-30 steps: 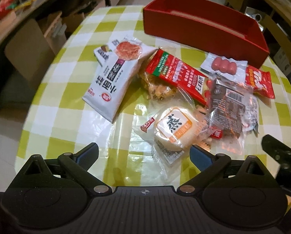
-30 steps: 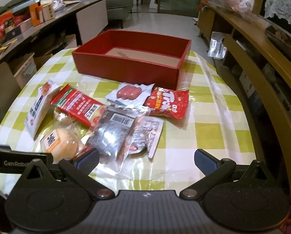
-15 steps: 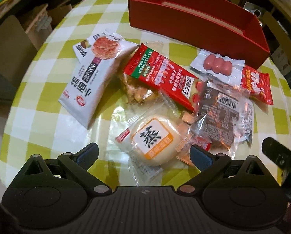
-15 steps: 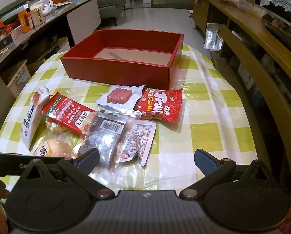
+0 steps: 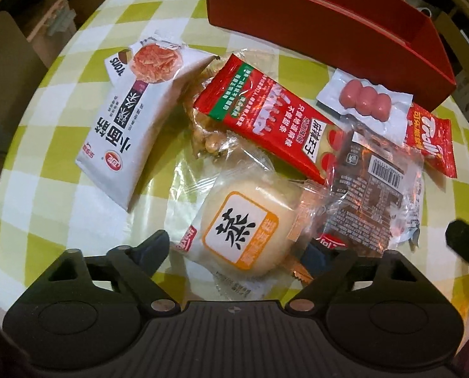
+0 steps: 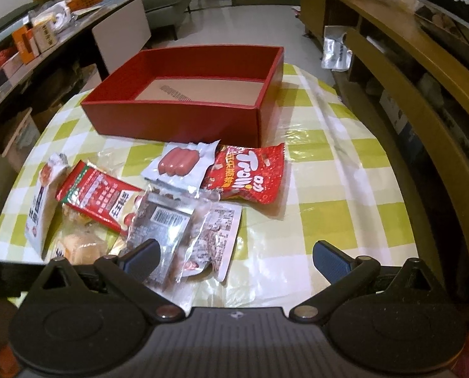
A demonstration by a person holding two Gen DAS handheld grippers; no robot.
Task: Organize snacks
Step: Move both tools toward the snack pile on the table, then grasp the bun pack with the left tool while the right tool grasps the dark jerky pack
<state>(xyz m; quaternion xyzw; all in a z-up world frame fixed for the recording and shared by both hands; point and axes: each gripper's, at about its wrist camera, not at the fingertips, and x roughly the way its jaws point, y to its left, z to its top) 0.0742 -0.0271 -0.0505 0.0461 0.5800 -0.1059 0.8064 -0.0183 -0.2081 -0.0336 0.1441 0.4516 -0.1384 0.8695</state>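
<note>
The snacks lie in a loose heap on the checked surface (image 6: 335, 170), in front of the red box (image 6: 184, 116), which stands toward the far edge with nothing in it; nearest the left tool (image 5: 234, 249) is the bun (image 5: 244, 223) in clear wrap, lying between that tool's fingers; the jaws are closing on it, the left finger (image 5: 149, 249) just beside the wrap, the right one partly hidden under crinkled film, so I cannot tell if the pads press yet; touching the bun on its right is a clear pack (image 5: 373, 189) with a barcode label, overlapping a red sachet (image 5: 266, 113) that lies across a bag of nuts (image 5: 209, 132); a white packet (image 5: 130, 126) lies to the left, toward the surface's left edge; a sausage pack (image 5: 365, 100) sits just in front of the box, overlapping a red gummy bag (image 5: 432, 141) near the right edge; the right tool (image 6: 234, 258) hangs wide above the near edge, nothing between its fingers, its left finger over the clear pack's corner.
</note>
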